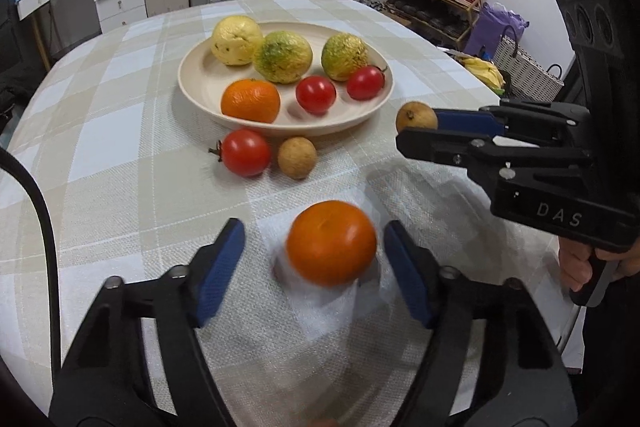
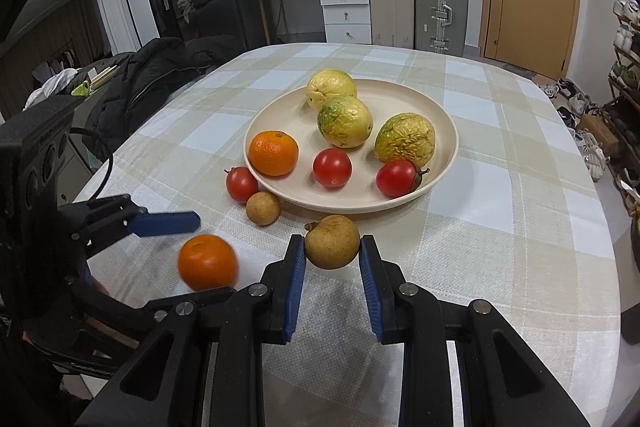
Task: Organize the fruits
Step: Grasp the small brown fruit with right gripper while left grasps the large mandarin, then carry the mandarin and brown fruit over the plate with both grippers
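A cream plate [image 1: 200,79] [image 2: 444,131] holds three yellow-green fruits, an orange [image 1: 251,100] and two tomatoes. A tomato [image 1: 245,152] and a small brown fruit [image 1: 297,157] lie on the cloth in front of it. My left gripper [image 1: 314,259] is open around a blurred orange [image 1: 331,242] [image 2: 207,262], its pads apart from it. My right gripper [image 2: 332,247] is shut on a brown longan-like fruit [image 2: 332,241] [image 1: 416,115], held just above the cloth near the plate's front rim.
The table has a checked beige cloth [image 1: 120,147]. Bananas [image 1: 486,71] lie at the table's right edge. A dark jacket [image 2: 152,75] lies off the table's left side. Suitcases, drawers and a shoe rack stand behind.
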### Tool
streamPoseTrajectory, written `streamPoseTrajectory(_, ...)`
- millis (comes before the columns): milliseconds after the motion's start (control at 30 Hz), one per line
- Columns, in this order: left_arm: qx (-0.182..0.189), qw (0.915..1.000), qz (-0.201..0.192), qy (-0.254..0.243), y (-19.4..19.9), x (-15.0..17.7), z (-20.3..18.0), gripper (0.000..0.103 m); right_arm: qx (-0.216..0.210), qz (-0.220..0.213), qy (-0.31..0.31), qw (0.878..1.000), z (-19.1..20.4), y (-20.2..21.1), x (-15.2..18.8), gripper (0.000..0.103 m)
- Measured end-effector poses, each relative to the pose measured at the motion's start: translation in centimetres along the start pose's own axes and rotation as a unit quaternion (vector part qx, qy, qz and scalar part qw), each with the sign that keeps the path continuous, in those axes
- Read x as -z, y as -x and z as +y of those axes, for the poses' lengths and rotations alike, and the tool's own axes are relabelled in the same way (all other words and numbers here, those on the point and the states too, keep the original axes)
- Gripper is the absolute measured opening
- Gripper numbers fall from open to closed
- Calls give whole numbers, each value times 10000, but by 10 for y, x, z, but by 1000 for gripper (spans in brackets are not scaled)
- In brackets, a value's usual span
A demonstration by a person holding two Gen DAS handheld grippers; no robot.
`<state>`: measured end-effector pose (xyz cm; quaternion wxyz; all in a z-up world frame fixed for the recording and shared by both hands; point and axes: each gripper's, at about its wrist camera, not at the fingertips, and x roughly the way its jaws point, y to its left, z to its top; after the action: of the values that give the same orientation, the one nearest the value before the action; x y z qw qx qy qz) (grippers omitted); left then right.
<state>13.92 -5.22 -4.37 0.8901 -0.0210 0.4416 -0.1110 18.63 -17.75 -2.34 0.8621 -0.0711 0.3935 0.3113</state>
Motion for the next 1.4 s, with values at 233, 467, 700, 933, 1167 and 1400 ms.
streamPoseTrajectory(233,185,9996,5,-235,3,3,-5,39,0,6,-7,10000,-1,0,1,28)
streamPoseTrajectory(467,188,9996,-110,-206,7,3,-4,39,31,19,2,10000,-1,-1,1,28)
streamPoseTrajectory(700,159,9989,-431,-55,19,-1,5,39,37,-31,12,10000,-2,2,2,28)
streamPoseTrajectory(933,29,9971,-747,117,34,-5,15,39,11,-131,-21,9999,-4,5,1,28)
streamPoseTrajectory(1167,-115,9945,-1010,261,45,-7,23,39,-33,-268,-37,9996,-4,9,0,28)
streamPoseTrajectory(1400,-237,9925,-1149,348,50,-10,29,39,-83,-405,-127,9991,-7,12,-2,28)
